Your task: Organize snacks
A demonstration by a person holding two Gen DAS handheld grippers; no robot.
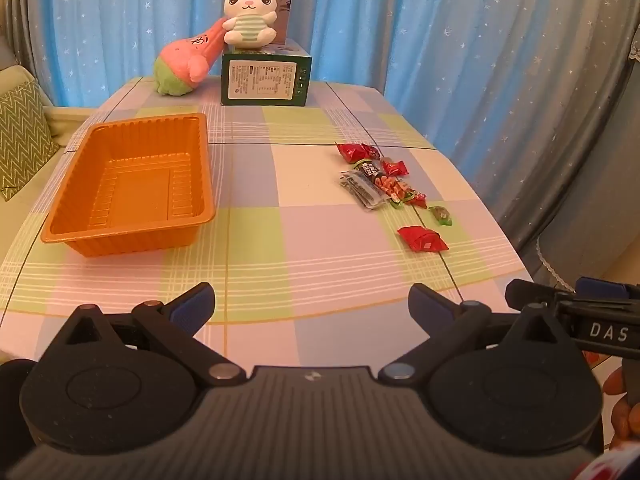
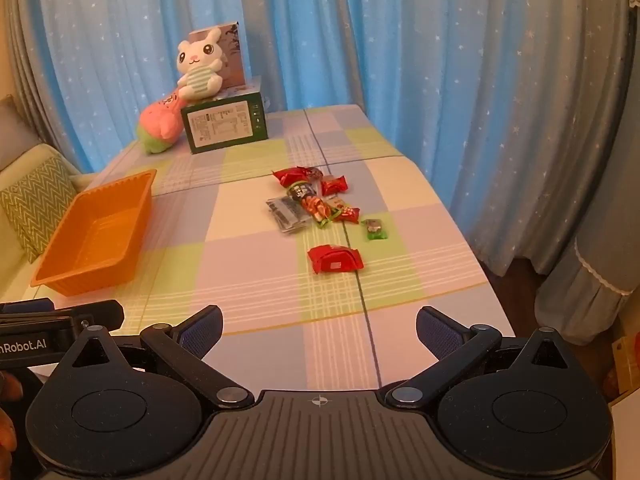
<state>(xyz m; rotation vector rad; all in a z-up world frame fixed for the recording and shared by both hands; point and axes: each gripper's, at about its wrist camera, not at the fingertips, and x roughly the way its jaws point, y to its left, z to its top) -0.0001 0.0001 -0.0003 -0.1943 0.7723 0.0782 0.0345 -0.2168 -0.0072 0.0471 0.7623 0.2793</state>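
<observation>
Both tools are wide open and hold nothing: the left gripper [image 1: 310, 304] and the right gripper [image 2: 319, 330] hang over the table's [image 2: 256, 272] near edge. Farther in, the snacks [image 2: 320, 208] lie near the right edge. The orange tray [image 1: 128, 184] sits by the left edge.

The orange tray [image 1: 132, 184] was ribbed, slightly glossy plastic, the snack wrappers [image 2: 316, 208] were shiny crinkled foil and film, the surface [image 1: 304, 240] wore a smooth checked cloth, both toys [image 1: 250, 12] were soft plush, the box [image 1: 264, 82] was printed cardboard, and the curtains [image 2: 460, 80] were thin fabric.
</observation>
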